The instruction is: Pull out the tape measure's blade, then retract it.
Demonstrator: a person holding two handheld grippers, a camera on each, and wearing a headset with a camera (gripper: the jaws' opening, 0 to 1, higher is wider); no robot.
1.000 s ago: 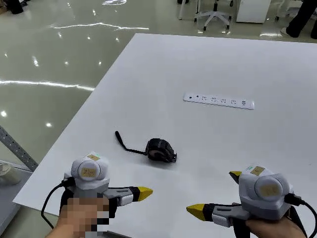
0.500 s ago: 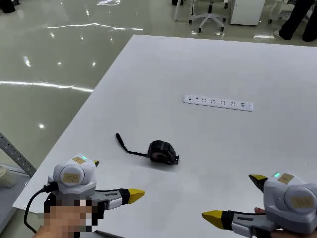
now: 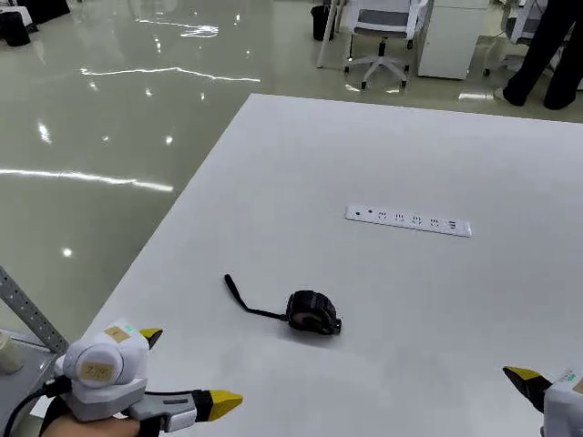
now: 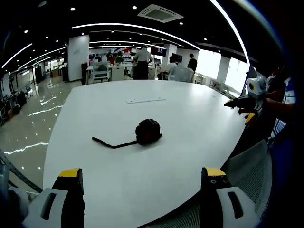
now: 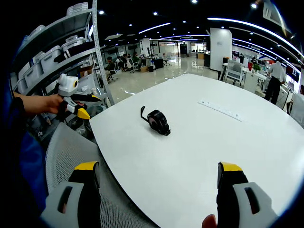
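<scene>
A black tape measure (image 3: 314,312) lies on a white bench (image 3: 364,155), with its wrist strap (image 3: 239,299) trailing toward ten o'clock. A white power strip (image 3: 408,220) lies beyond it at one o'clock. The left gripper (image 3: 187,368) hovers at seven o'clock from the tape and the right gripper (image 5: 158,166) at four o'clock. Both are well apart from the tape, each with its yellow-tipped jaws spread wide apart.

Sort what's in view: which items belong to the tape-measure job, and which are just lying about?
Job in hand:
- black tape measure with black strap
- left gripper and right gripper, fingers open, holding nothing

Lying about:
- long white power strip, farther back on the white table
- white office chair beyond the table
</scene>
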